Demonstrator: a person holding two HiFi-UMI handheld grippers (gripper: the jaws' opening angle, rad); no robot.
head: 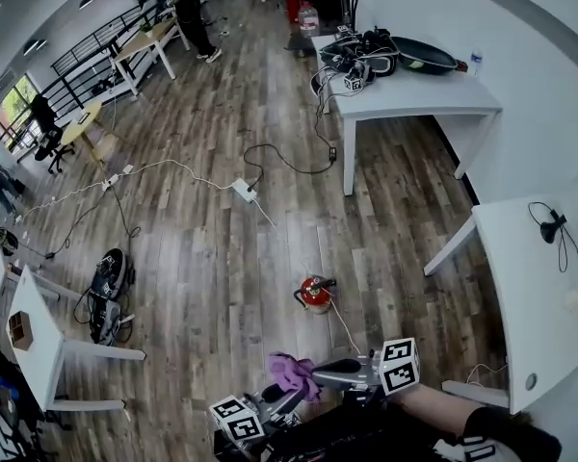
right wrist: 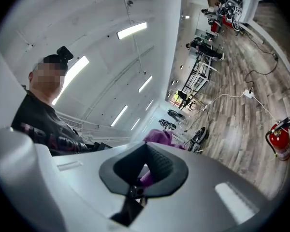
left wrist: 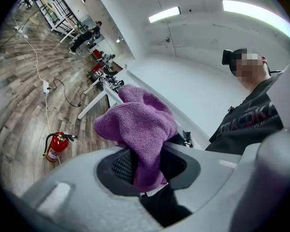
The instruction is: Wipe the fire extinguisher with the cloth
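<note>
Purple cloth [left wrist: 141, 123] pinched in left tongs [left wrist: 146, 166], right tongs [right wrist: 144, 170] pressed together, empty, fire extinguisher [head: 315, 295] upright on floor [head: 212, 258]

An open office or lab workspace: a white table [head: 424, 94] piled with cables [head: 361, 51]; left of it, a power strip [head: 243, 190] trails cords across the plank floor [head: 202, 287]; beyond it, desks [head: 149, 38], a railing [head: 96, 41]; strip lights [right wrist: 132, 30] overhead.
</note>
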